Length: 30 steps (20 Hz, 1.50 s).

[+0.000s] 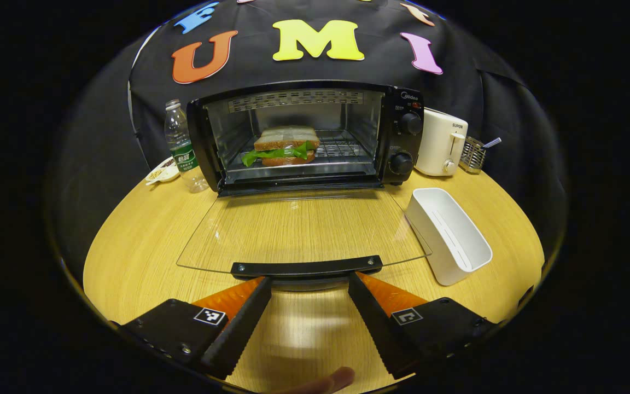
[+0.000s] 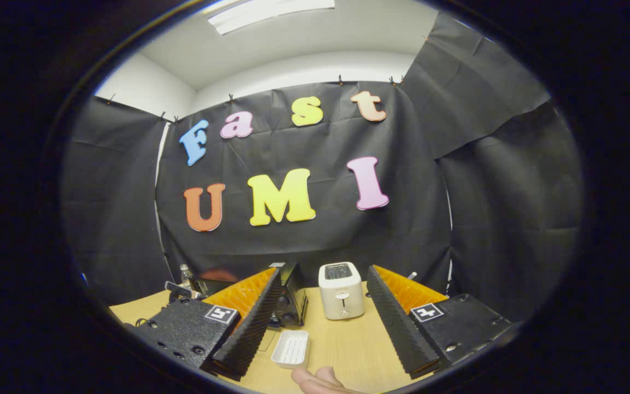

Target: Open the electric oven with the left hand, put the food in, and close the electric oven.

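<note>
Left gripper view: electric oven (image 1: pixel 304 137) at the back of the wooden table (image 1: pixel 129 241), glass door (image 1: pixel 298 230) dropped flat, sandwich (image 1: pixel 285 146) on the rack inside, toward the left. Left gripper (image 1: pixel 307 284) spread wide, empty, fingertips just at the door handle (image 1: pixel 307 267), not clamped on it. White tray (image 1: pixel 449 235) right of the door; water bottle (image 1: pixel 181 145) left of the oven; toaster (image 1: pixel 441 142) on its right.

Right gripper view: right gripper (image 2: pixel 323 298) wide open, empty, raised above the table, toaster (image 2: pixel 340 297) between its fingers farther off
</note>
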Motion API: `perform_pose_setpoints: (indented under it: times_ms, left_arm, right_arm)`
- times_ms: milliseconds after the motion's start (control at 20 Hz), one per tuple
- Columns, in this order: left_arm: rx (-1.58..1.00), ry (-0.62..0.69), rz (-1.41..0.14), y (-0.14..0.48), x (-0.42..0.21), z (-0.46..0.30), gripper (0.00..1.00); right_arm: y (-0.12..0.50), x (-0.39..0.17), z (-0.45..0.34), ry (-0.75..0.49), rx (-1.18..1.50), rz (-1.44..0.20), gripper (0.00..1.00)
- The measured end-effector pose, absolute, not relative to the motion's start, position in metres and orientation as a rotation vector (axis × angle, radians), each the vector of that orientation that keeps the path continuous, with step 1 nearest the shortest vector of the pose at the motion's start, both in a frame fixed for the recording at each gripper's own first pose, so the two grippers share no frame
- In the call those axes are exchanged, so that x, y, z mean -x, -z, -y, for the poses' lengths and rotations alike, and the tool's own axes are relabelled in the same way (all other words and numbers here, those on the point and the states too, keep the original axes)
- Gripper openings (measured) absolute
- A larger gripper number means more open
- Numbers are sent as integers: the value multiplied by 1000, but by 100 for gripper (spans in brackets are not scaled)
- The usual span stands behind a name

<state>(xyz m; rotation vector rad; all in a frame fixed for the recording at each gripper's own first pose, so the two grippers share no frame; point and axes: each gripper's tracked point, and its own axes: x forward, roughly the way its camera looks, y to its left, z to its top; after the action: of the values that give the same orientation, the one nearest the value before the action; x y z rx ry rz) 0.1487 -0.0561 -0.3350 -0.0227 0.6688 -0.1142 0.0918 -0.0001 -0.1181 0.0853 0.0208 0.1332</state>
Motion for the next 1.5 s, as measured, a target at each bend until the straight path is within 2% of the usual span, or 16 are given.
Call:
perform_pose_setpoints:
  times_ms: [50, 200, 250, 350, 400, 500, 600, 650, 800, 850, 900, 950, 1250, 1400, 1450, 1500]
  left_arm:
    - [20, 113, -662, 332, -149, 56, 94]
    - [-1, 111, -610, 315, -151, 55, 94]
    - [-2, 109, -591, 308, -153, 53, 94]
    - [1, 100, -550, 293, -158, 50, 94]
    - [1, 97, -523, 285, -161, 49, 94]
    - [3, 93, -476, 271, -167, 47, 95]
    - [14, 93, -443, 262, -174, 44, 96]
    - [19, 91, -430, 258, -177, 44, 96]
    - [19, 86, -386, 245, -184, 43, 96]
    - [18, 83, -382, 244, -186, 43, 96]
    - [17, 80, -372, 243, -189, 43, 96]
    - [14, 78, -365, 241, -191, 43, 96]
    - [23, 72, -299, 223, -219, 40, 97]
    - [37, 59, -278, 213, -240, 34, 96]
    - [39, 46, -267, 209, -248, 30, 97]
    - [37, 41, -254, 205, -254, 27, 96]
  right_arm:
    - [117, -91, 0, -134, -81, -17, 100]
    - [116, -89, -4, -151, -91, -14, 100]
    - [116, -88, -5, -157, -95, -14, 89]
    - [115, -87, -6, -162, -105, -8, 89]
    - [115, -88, -5, -161, -104, -6, 100]
    - [117, -88, -7, -165, -100, -10, 89]
    - [118, -89, -6, -162, -102, -14, 100]
    - [119, -89, -5, -161, -104, -16, 89]
    - [122, -88, -2, -155, -101, -28, 89]
    - [122, -89, -1, -153, -101, -27, 100]
    - [122, -88, 1, -149, -103, -25, 89]
    - [123, -89, 2, -146, -101, -26, 100]
    - [124, -88, 1, -145, -92, -29, 100]
    - [121, -83, 2, -143, -81, -27, 89]
    - [119, -82, 3, -139, -78, -24, 100]
    - [119, -79, 4, -136, -73, -21, 89]
